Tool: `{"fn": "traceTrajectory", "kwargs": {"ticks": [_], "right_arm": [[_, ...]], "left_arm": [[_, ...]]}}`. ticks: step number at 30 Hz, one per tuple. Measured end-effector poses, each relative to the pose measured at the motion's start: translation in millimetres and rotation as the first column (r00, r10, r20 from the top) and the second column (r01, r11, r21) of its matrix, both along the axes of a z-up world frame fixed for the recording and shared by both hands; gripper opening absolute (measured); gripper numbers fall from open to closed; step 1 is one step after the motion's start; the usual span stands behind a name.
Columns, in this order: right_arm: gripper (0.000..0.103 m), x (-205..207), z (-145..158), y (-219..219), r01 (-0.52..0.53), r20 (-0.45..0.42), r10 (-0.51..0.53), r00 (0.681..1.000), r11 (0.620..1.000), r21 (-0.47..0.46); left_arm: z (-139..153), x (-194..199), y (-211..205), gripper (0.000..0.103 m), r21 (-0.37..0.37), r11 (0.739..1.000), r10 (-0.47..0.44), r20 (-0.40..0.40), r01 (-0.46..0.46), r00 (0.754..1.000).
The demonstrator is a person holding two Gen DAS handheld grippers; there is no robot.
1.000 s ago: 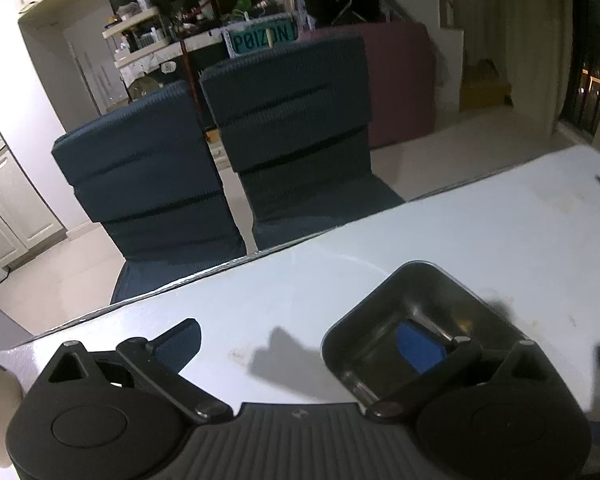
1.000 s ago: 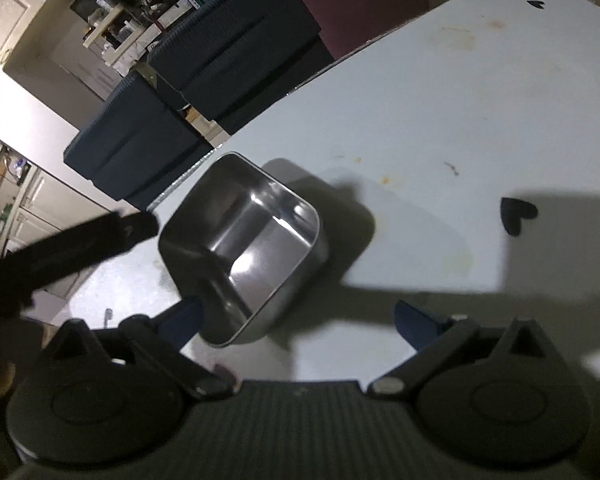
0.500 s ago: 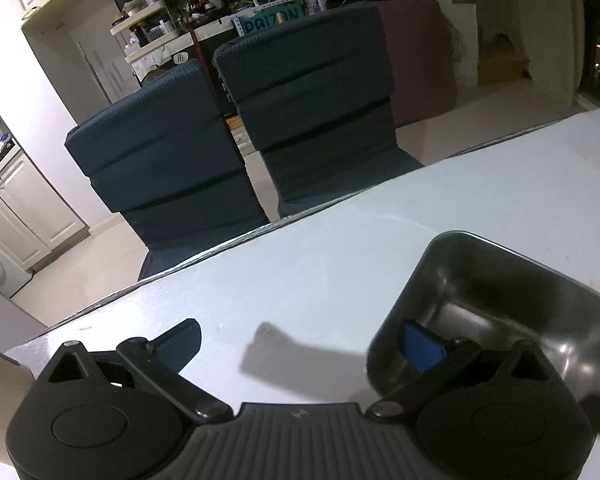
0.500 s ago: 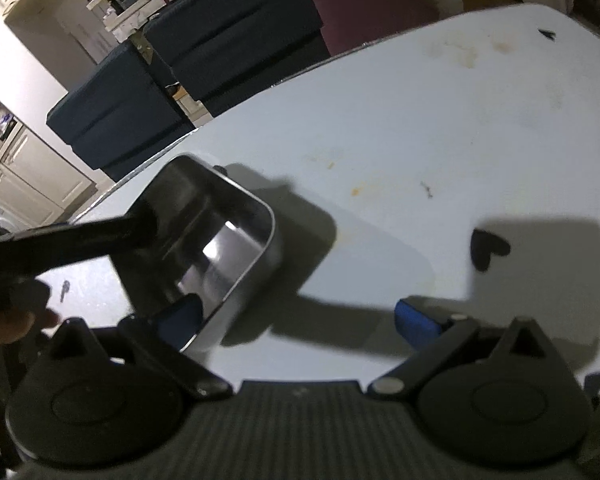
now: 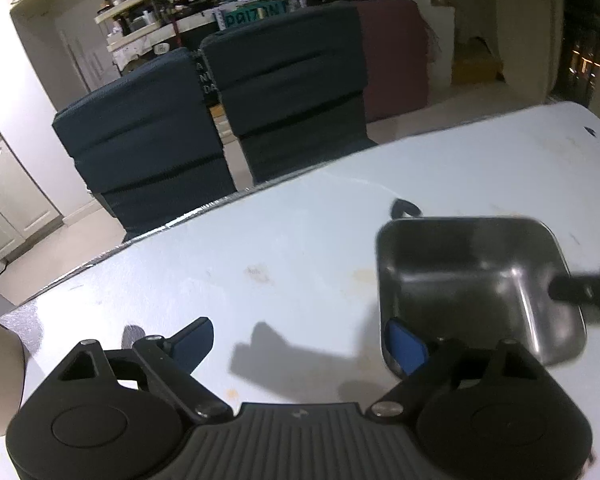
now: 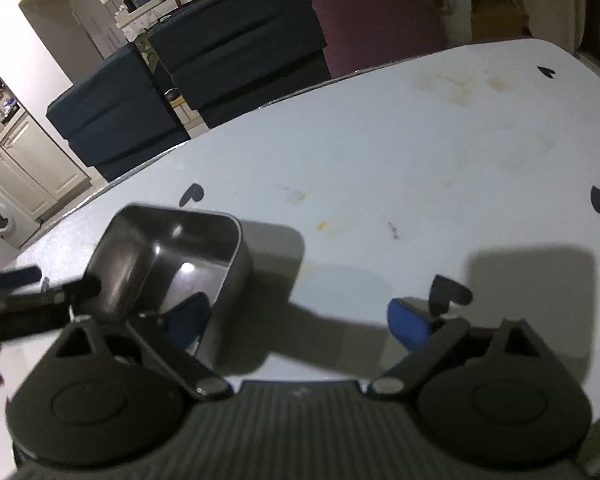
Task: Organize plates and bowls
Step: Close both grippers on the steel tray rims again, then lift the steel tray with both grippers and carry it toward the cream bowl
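Steel bowl (image 5: 476,280) resting on the pale worktop (image 5: 300,248), near the front edge. Left hand-held gripper (image 5: 300,340) wide apart and closing, right pad inside the bowl's near-left corner. Right hand-held gripper (image 6: 300,316) likewise closing, left pad inside the bowl (image 6: 172,256), nothing clamped.

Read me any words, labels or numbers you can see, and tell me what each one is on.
"PRIZON": teal sign behind the dark chairs; the first letter is uncertain.
White letters in the gap between the chairs: cut off, unreadable.
Labels on shelf clutter: too small and blurred.
Steel container: none.
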State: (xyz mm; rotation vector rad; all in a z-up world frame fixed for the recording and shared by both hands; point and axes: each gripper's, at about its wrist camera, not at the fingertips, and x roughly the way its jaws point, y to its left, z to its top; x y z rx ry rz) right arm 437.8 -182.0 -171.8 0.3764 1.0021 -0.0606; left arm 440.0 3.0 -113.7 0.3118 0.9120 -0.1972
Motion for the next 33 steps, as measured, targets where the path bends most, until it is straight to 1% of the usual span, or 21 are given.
{"fn": "traceTrajectory", "kwargs": {"ticks": [1, 3, 5, 6, 8, 9, 10, 12, 13, 14, 15, 16, 17, 18, 19, 22, 23, 24, 27, 30, 33], "right_arm": [[0.092, 0.0, 0.6, -2.1, -0.002, 0.003, 0.002, 1.0, 1.0, 0.005], [0.088, -0.6, 2.6, -4.3, -0.004, 0.015, 0.004, 1.0, 1.0, -0.004], [0.079, -2.1, 5.4, -6.4, -0.012, 0.028, 0.012, 1.0, 1.0, 0.0], [0.076, -1.5, 5.8, -7.1, -0.015, 0.029, 0.015, 0.999, 1.0, 0.012], [0.066, -1.4, 5.9, -7.6, -0.026, 0.028, 0.024, 0.999, 0.998, 0.061], [0.064, -1.7, 5.9, -7.2, -0.034, 0.016, 0.033, 0.999, 0.996, 0.085], [0.058, -1.4, 5.8, -5.2, -0.044, 0.003, 0.043, 0.999, 0.994, 0.095], [0.052, -1.7, 6.8, 0.4, -0.066, -0.007, 0.067, 0.998, 0.994, 0.086], [0.047, -2.1, 7.9, 3.9, -0.08, -0.012, 0.081, 0.997, 0.993, 0.083], [0.042, -0.6, 8.0, 5.2, -0.088, -0.014, 0.089, 0.996, 0.992, 0.09], [0.04, 0.1, 9.0, 6.5, -0.093, -0.015, 0.095, 0.995, 0.991, 0.1], [0.034, 0.2, 10.8, 7.9, -0.097, -0.016, 0.099, 0.995, 0.99, 0.107], [0.029, -0.2, 13.1, 9.7, -0.101, -0.011, 0.103, 0.995, 0.989, 0.104], [0.027, 0.0, 15.3, 12.4, -0.106, -0.003, 0.107, 0.994, 0.99, 0.095], [0.023, -0.7, 17.2, 14.2, -0.112, 0.007, 0.111, 0.994, 0.991, 0.08], [0.014, -3.0, 20.9, 14.6, -0.108, 0.026, 0.106, 0.994, 0.991, 0.077], [0.011, -2.6, 21.0, 13.2, -0.111, 0.031, 0.109, 0.994, 0.99, 0.085], [0.011, -3.0, 21.7, 13.2, -0.117, 0.035, 0.114, 0.993, 0.989, 0.088], [0.01, -3.7, 23.8, 14.6, -0.131, 0.05, 0.128, 0.991, 0.989, 0.067], [0.009, -6.2, 26.9, 14.3, -0.142, 0.054, 0.139, 0.989, 0.989, 0.05], [0.007, -9.6, 31.4, 10.5, -0.145, 0.06, 0.141, 0.988, 0.988, 0.061]], "left_arm": [[0.3, -2.2, -0.7, 0.091, -0.005, 1.0, -0.005, -0.003, 0.005, 1.0], [1.8, -5.2, -1.7, 0.087, -0.022, 1.0, -0.012, -0.006, 0.012, 1.0], [2.8, -4.1, -2.6, 0.083, -0.048, 0.999, -0.009, -0.004, 0.008, 1.0], [3.3, -2.0, -2.4, 0.08, -0.062, 0.998, -0.002, -0.004, 0.002, 1.0], [3.0, 3.5, -1.6, 0.073, -0.107, 0.994, 0.019, -0.014, -0.021, 1.0], [2.9, 6.0, -0.5, 0.071, -0.129, 0.991, 0.027, -0.023, -0.03, 0.999], [2.4, 9.0, 0.1, 0.069, -0.152, 0.988, 0.035, -0.032, -0.04, 0.999], [1.3, 13.1, 0.9, 0.059, -0.187, 0.981, 0.048, -0.048, -0.057, 0.998], [0.5, 14.5, 1.6, 0.056, -0.199, 0.978, 0.057, -0.054, -0.066, 0.997], [-0.2, 15.0, 2.1, 0.051, -0.213, 0.974, 0.064, -0.06, -0.076, 0.996], [-1.1, 15.5, 3.1, 0.046, -0.23, 0.97, 0.07, -0.068, -0.084, 0.995], [-1.9, 15.9, 4.4, 0.043, -0.248, 0.965, 0.073, -0.077, -0.09, 0.994], [-2.9, 15.8, 4.8, 0.037, -0.263, 0.96, 0.072, -0.086, -0.092, 0.994], [-3.2, 14.3, 4.8, 0.03, -0.277, 0.957, 0.067, -0.095, -0.091, 0.993], [-3.6, 13.4, 4.8, 0.028, -0.287, 0.954, 0.063, -0.098, -0.089, 0.993], [-3.1, 8.8, -0.6, 0.016, -0.283, 0.957, 0.047, -0.08, -0.068, 0.996], [-2.8, 6.3, -3.1, 0.008, -0.284, 0.957, 0.04, -0.078, -0.06, 0.996], [-2.2, 5.8, -4.1, 0.003, -0.285, 0.957, 0.036, -0.078, -0.057, 0.996], [2.1, -0.6, -7.3, 0.004, -0.276, 0.96, 0.029, -0.061, -0.045, 0.998], [7.6, -7.5, -2.8, 0.004, -0.301, 0.952, 0.039, -0.046, -0.051, 0.998], [13.6, -19.9, -0.2, 0.005, -0.316, 0.947, 0.041, -0.044, -0.053, 0.998]]}}
